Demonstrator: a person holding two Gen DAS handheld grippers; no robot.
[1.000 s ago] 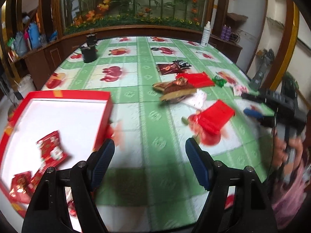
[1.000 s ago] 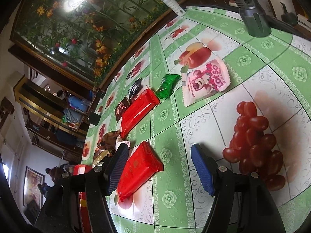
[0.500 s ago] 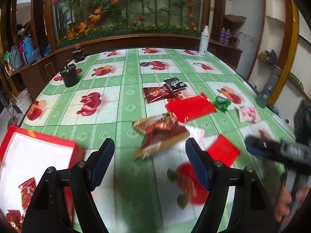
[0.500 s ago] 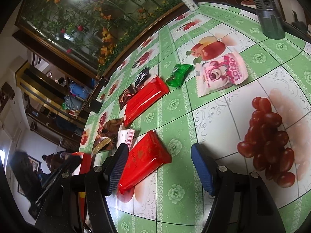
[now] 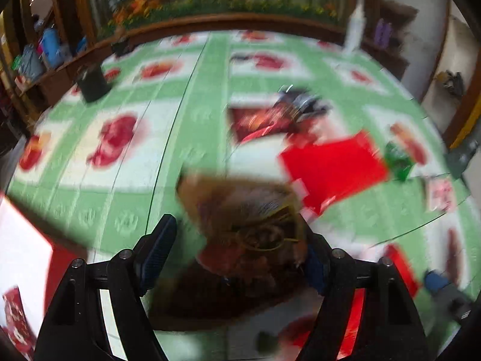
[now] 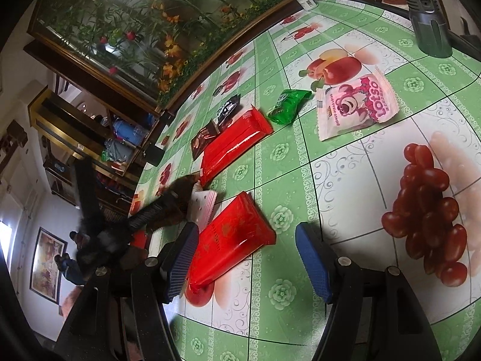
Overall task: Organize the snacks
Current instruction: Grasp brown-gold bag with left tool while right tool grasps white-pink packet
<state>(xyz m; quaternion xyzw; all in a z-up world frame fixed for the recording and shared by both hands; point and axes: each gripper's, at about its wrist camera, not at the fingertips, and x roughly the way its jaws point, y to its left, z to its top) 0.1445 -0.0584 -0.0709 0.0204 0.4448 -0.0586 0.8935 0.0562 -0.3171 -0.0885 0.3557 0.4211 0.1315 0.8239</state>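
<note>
Left wrist view, blurred, shows the left gripper (image 5: 237, 252) spread wide around a brown snack bag (image 5: 243, 213), while the right gripper (image 6: 246, 258) hangs released above a red packet (image 6: 231, 237).

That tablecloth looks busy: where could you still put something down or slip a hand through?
Free: the far left of the tablecloth, between the dark cup and the brown packet; also the stretch between the pink Lotso packet and the near red packet. Crowded: the middle, where the long red packet, green packet and dark packets bunch.
</note>
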